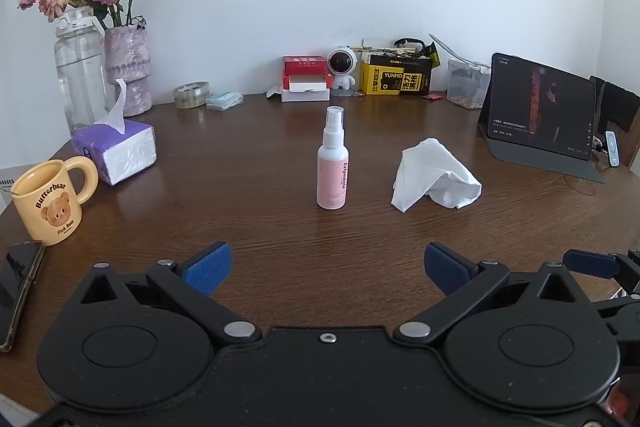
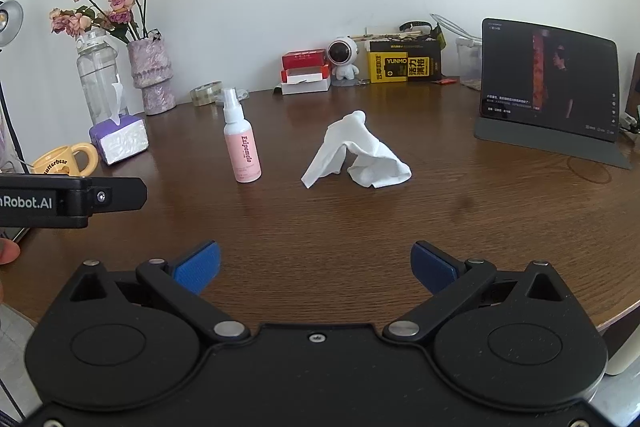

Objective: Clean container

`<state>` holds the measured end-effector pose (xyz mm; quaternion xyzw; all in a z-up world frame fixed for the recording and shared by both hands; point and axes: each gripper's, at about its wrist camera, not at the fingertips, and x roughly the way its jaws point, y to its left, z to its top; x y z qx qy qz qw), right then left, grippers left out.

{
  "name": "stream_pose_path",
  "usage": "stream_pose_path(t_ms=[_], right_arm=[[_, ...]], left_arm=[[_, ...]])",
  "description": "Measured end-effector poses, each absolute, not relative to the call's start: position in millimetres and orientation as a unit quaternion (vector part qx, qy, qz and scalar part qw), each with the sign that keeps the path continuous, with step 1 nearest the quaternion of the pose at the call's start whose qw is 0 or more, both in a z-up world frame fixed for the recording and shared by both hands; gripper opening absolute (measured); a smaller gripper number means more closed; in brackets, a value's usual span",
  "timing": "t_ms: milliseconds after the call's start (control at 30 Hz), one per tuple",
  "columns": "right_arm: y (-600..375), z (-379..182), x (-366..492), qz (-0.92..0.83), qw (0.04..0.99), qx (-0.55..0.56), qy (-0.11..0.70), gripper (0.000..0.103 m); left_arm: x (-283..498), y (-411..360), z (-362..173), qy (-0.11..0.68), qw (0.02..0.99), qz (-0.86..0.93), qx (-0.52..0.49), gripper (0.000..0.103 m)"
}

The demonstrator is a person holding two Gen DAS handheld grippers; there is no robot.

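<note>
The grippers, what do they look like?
Both are black. The left gripper and the right gripper each have two blue ridged fingertips on jointed black bars with silver pins, above two round discs. White letters on the left one's side end in "Robot.AI".

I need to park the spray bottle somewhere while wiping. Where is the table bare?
Bare wood runs between both tools and the spray bottle and crumpled tissue. Another free patch lies between the tissue and the tablet. The back edge by the yellow box is crowded, as is the left side around the mug and tissue box.
</note>
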<state>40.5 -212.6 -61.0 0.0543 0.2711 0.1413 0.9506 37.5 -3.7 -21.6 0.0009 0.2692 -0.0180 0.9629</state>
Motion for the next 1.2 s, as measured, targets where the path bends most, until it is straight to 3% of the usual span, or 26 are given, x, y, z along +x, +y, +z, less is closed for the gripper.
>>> stream_pose_path(t_ms=[1200], right_arm=[[-236,-68,114,0.17,0.935,0.087,0.297,0.103]], left_arm=[[162,-21,-35,0.278,0.961,-0.006,-0.003,0.103]])
